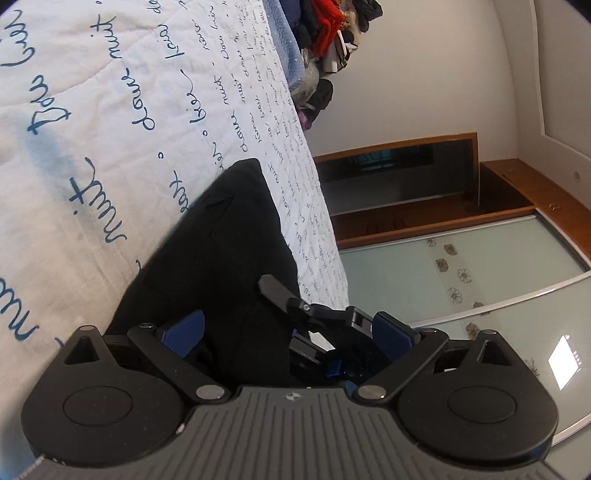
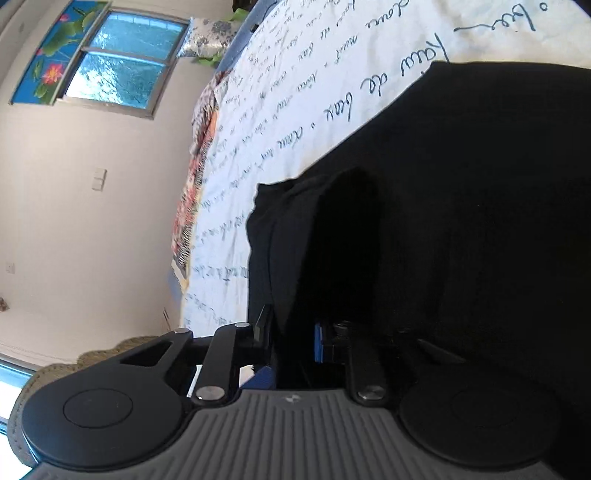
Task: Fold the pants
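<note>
Jaws of both grippers pinch soft black pants (image 2: 461,221) on the quilted, script-printed bedspread (image 1: 110,110).

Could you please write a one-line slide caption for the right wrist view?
Right gripper shut on a fold of black pants lying on a script-printed white quilt.

white quilt (image 1: 110,122) with blue script – clothes pile (image 1: 325,33), wardrobe (image 1: 461,266), window (image 2: 122,62) beyond.

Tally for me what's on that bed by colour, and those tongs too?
Black pants: 1
White quilt with blue writing: 1
Black tongs: 2, the left tongs and the right tongs, both with pants fabric between the fingers
Total: 4
</note>
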Tool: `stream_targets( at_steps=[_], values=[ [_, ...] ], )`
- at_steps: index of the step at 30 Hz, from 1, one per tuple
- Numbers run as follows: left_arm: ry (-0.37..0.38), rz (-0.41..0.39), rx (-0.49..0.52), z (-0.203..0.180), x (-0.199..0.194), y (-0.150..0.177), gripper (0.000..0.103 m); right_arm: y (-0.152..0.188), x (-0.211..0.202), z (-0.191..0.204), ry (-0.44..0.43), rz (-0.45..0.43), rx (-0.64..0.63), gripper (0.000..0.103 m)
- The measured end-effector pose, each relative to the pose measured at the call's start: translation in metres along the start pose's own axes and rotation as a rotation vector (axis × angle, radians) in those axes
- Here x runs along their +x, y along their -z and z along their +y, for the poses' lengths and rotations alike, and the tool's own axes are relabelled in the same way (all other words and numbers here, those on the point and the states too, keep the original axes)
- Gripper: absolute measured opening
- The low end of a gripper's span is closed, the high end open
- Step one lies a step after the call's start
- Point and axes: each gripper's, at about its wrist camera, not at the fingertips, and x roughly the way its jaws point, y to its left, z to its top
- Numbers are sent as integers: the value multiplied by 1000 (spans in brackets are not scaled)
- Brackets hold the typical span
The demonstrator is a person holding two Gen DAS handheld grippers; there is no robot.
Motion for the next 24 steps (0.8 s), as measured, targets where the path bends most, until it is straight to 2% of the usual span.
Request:
stream_targets(
  at_steps=[4,10,13,15,17,19,20,21,24],
  values=[
    [32,-29,-18,-14,-18,1,99,0,-18,8,-49,-28,-13,13],
    [80,-47,111,-55,-29,3,102,-5,-73,6,-127,-103,-7,10],
    [74,-52,149,-63,-19,2,102,-3,-92,-9,-109,-134,12,8],
    [53,-35,136,-56,-5,-1,102,0,-86,-21,-86,-97,39,9],
    [-20,-20,90,-46,8,-3,100,2,-77,-32,-7,-73,67,10],
    [-29,-10,77,-41,13,-2,100,1,-72,-39,-5,-44,93,11],
    [-29,-13,85,-41,12,-1,100,1,-72,-40,-12,-49,90,14],
    [-25,-16,95,-40,11,-1,100,-1,-74,-39,-6,-52,84,23],
    [-35,-19,93,-39,11,-1,100,-11,-74,-34,36,-52,57,71]
  ],
)
